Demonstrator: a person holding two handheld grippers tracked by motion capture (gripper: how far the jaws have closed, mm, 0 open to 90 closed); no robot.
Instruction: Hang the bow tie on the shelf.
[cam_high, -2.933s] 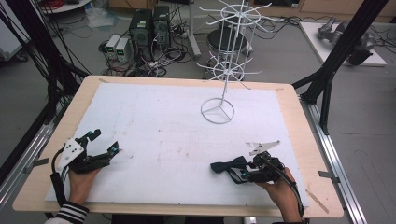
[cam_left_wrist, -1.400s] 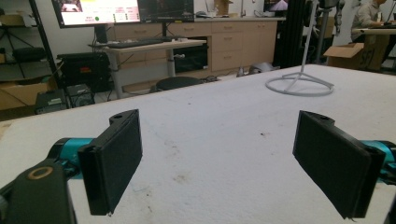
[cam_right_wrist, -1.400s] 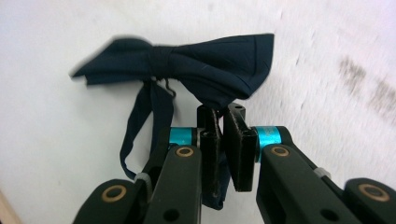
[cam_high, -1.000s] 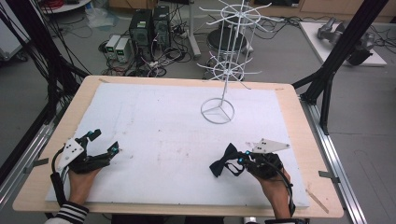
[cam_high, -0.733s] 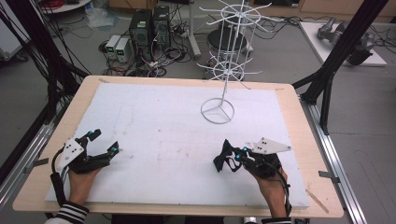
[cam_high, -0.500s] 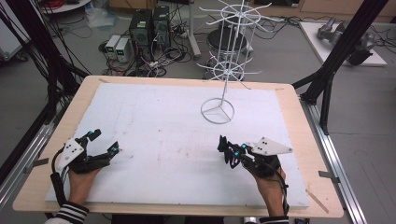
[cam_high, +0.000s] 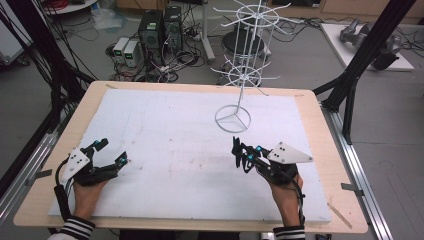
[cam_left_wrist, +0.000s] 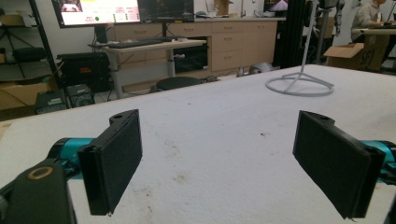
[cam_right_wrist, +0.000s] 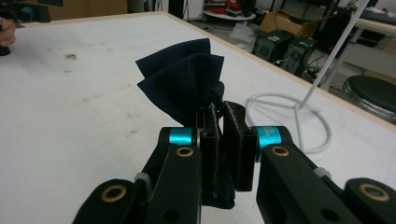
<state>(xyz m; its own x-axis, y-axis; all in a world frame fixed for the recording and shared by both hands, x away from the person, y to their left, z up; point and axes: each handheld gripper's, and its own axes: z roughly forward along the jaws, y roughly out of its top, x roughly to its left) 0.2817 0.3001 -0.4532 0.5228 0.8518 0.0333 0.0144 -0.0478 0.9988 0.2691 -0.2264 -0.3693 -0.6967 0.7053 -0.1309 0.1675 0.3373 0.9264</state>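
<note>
jaws of right gripper (cam_high: 239, 152) clamp dark cloth (cam_right_wrist: 184, 84), raised upright.

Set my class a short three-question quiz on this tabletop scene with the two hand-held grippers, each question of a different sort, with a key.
1. True or false: the left gripper holds a dark blue cloth.
2. Which gripper lies nearer the white wire rack in the high view: A) left, B) right?
3. Fill in: the right gripper is shut on the ______.

Key
1. False: its jaws stand wide apart over the white table surface, with nothing between them.
2. B.
3. Dark blue cloth, folded and pinched between the jaws.
</note>
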